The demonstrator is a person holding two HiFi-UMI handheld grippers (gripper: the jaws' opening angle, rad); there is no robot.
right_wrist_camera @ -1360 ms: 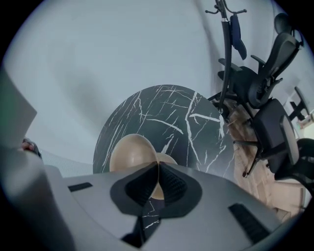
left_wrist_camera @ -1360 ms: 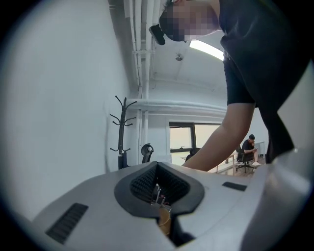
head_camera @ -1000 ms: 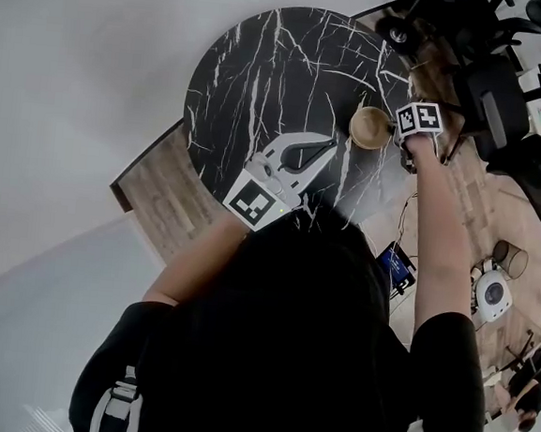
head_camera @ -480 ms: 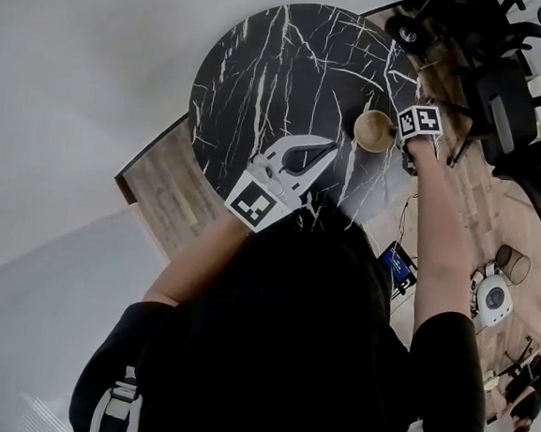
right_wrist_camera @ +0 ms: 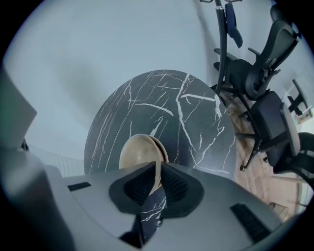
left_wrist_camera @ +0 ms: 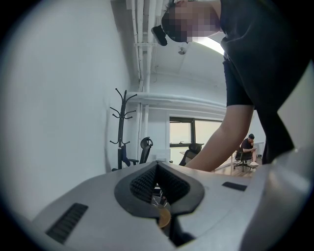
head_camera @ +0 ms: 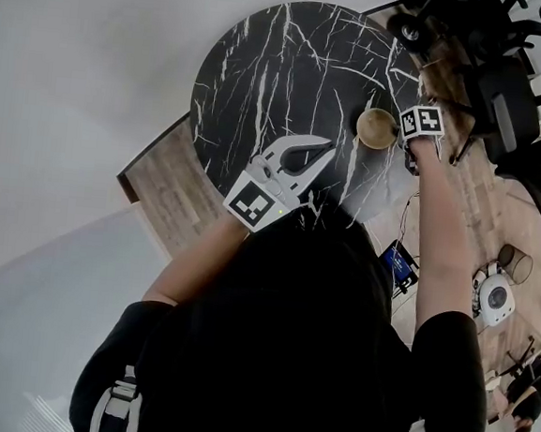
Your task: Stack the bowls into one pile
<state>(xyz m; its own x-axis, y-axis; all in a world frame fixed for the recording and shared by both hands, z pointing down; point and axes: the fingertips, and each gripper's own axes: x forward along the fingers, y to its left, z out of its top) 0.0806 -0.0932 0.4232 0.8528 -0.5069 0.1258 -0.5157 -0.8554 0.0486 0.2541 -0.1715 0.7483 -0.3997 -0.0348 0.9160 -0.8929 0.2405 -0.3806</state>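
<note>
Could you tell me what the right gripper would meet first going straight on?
The stacked bowls: their rim already stands between the right gripper's opening jaws. Beyond them, probably the table.

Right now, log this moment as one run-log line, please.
task: bowl stacking | right gripper: jaws opening, tan bowl stack rim between them | left gripper: shut, empty, over marble table

2 nested bowls (head_camera: 377,127) sat on table (head_camera: 283,70), close to its right edge. Chairs (head_camera: 507,99) stood off table, further right.
</note>
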